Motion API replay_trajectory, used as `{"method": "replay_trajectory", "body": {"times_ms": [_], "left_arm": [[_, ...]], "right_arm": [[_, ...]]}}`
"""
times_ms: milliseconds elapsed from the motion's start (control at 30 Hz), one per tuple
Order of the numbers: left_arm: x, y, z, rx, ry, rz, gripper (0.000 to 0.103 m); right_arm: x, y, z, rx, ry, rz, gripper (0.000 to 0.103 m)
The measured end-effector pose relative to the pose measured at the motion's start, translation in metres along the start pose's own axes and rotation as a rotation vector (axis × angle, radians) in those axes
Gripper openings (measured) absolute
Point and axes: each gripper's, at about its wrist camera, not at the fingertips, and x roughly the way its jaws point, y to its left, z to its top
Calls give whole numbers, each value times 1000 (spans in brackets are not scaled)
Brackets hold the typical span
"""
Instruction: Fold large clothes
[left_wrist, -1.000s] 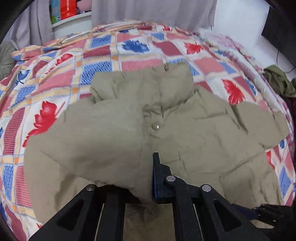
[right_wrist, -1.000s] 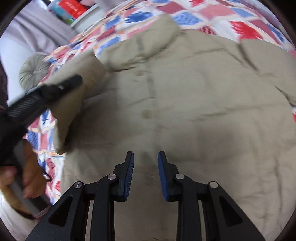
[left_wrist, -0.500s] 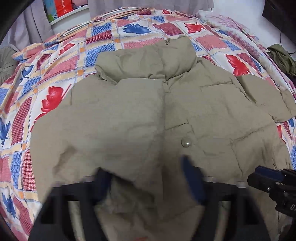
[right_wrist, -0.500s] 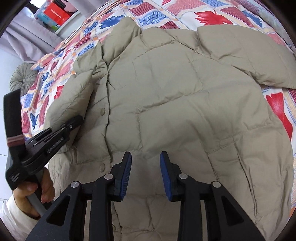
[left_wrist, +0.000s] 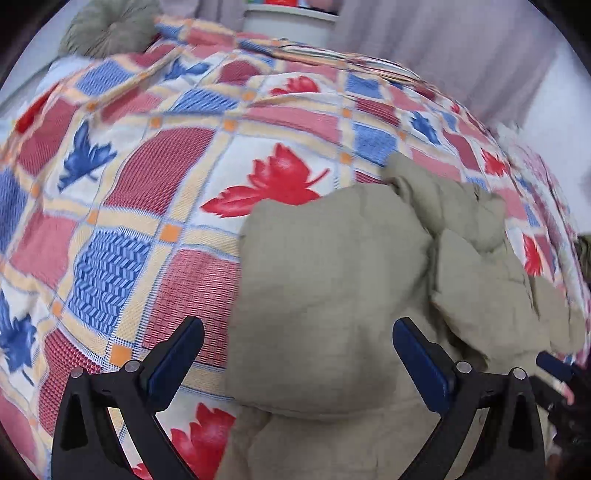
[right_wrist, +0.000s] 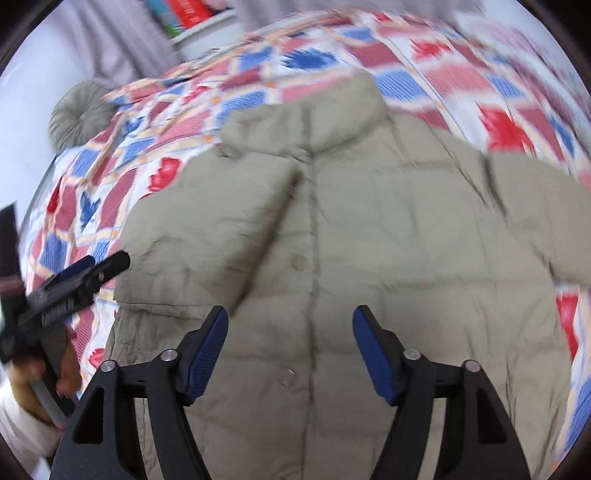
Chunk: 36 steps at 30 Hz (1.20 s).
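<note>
Here the beige padded jacket (right_wrist: 351, 240) lies flat, front up, on the bed's patterned quilt (left_wrist: 155, 177) — one sleeve (left_wrist: 325, 295) folded across its front. Left gripper (left_wrist: 297, 354): fingers spread wide, empty, over that sleeve's edge. Right gripper (right_wrist: 290, 350): fingers apart, empty, straddling the button line above the lower front.

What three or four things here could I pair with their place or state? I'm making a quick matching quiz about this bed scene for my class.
Things:
1. left sleeve
2. right sleeve
3. round cushion
4. right gripper

Descriptions:
a. at the bed's far corner
b. open above the jacket front
c. folded across the chest
d. spread out sideways

Pairs: 1-c, 2-d, 3-a, 4-b
</note>
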Motion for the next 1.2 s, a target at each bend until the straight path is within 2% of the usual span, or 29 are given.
{"method": "replay_trajectory", "body": {"times_ms": [67,133,167,233,267,300,333,367,400,433,467,500,533,600,667,733,867,900,967,1033,1100,1200], "left_arm": [[19,37,8,-118,53,-59,103],[40,58,9,-192,109,-119,103],[53,64,9,-219,155,-177,101],[75,67,7,-259,222,-248,89],[80,65,7,-258,231,-263,82],[80,61,7,-251,220,-287,67],[80,57,8,-242,216,-332,29],[79,53,8,-242,217,-348,16],[74,49,9,-229,193,-318,16],[65,42,10,-188,152,-272,10],[56,34,11,-146,118,-227,10],[49,26,12,-107,90,-181,10],[44,20,12,-73,69,-143,10],[40,8,11,-5,46,-92,10],[45,3,12,39,54,-60,10],[53,0,12,68,60,-18,10],[59,4,6,74,56,130,10],[56,5,7,62,46,154,10],[47,9,10,45,30,193,10],[35,13,13,34,16,221,10],[20,17,17,34,-2,216,10],[-1,17,17,46,-21,169,10]], "right_arm": [[5,30,7,-117,-23,-56,80],[15,55,12,-219,-28,-122,80],[20,66,13,-259,-27,-152,80],[34,82,17,-325,-35,-217,80],[39,87,19,-345,-41,-250,80],[47,91,21,-362,-46,-289,80],[53,92,23,-367,-44,-317,80],[61,92,24,-367,-32,-342,80],[66,90,25,-366,-21,-358,80],[71,87,26,-364,-11,-377,74],[71,83,28,-361,-16,-387,58],[70,77,29,-352,-22,-389,7],[64,68,31,-322,-44,-403,4],[47,43,34,-223,-102,-377,4],[40,10,35,-95,-103,-332,5],[47,-23,32,51,-58,-247,5],[75,-74,11,281,29,-82,8],[78,-84,6,341,34,-28,10],[72,-102,0,459,27,44,22],[62,-112,-4,521,30,63,40],[47,-119,-8,542,22,49,40],[18,-128,-12,552,-30,-36,41]]}}
